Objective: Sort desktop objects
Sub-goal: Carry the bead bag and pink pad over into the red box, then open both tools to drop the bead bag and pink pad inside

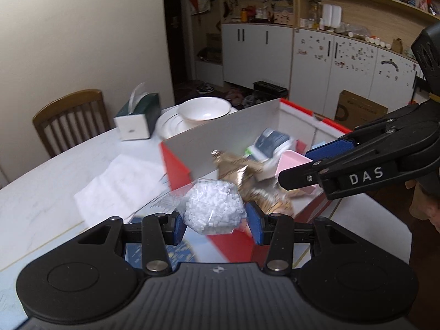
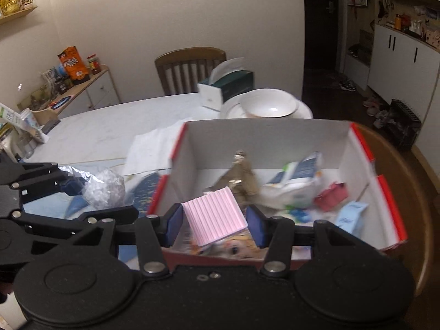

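Note:
My left gripper (image 1: 216, 224) is shut on a clear bag of white beads (image 1: 214, 209), held above the near corner of the red and white box (image 1: 220, 134). The bag also shows in the right wrist view (image 2: 106, 188). My right gripper (image 2: 214, 225) is shut on a pink ribbed block (image 2: 216, 216), held over the box's near wall (image 2: 209, 260); the block shows in the left wrist view too (image 1: 291, 162). Inside the box lie a gold wrapper (image 2: 242, 176), a white and blue packet (image 2: 297, 176), a red clip (image 2: 331, 195) and a blue card (image 2: 350, 217).
A green tissue box (image 2: 228, 88) and a white bowl on plates (image 2: 271, 107) stand behind the box. White paper (image 2: 151, 148) and a blue patterned mat (image 2: 148, 189) lie on the marble table. A wooden chair (image 2: 189, 66) stands at the far side.

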